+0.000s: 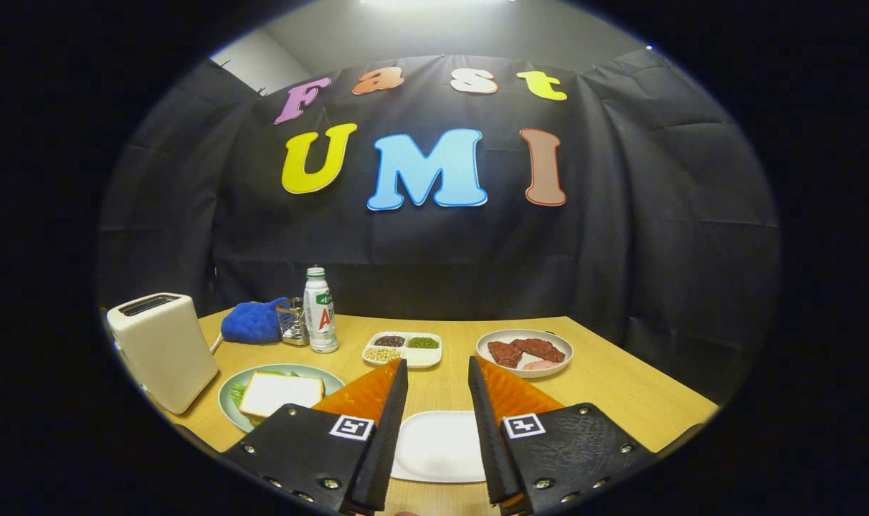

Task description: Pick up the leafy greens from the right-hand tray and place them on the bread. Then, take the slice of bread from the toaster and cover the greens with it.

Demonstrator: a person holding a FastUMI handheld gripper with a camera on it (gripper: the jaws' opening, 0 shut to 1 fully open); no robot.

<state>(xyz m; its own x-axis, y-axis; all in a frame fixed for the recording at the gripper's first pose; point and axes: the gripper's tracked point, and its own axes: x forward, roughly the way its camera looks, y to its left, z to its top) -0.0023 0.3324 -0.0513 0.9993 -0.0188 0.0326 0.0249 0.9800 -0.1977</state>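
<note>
We see a wooden table [621, 387] in front of the black wall. On it, going from big to small: the toaster [163, 349] stands at about 10 o'clock from the gripper [438, 373], white, with its slot on top; we cannot tell if something is inside the slot. Just beside it, toward the fingers, is a green plate [228, 398] with a slice of bread [280, 393] lying flat on top, and greens [239, 390] show from under the bread at its far edge. The left finger [366, 394] is near this plate but not touching it.

A white tray [438, 444] lies between the two fingers, under them. At 1 o'clock, beyond the right finger [510, 394], a bowl [524, 352] holds pieces of meat [524, 350]. At 12 o'clock, beyond the fingers, is a small dish [404, 349] with three compartments of beans. At 11 o'clock stand a bottle [320, 309], upright, and a blue cloth [254, 322] just beside it, with a small shiny thing between them that we cannot identify.

The gripper is wide apart, and nothing is held between its fingers.
</note>
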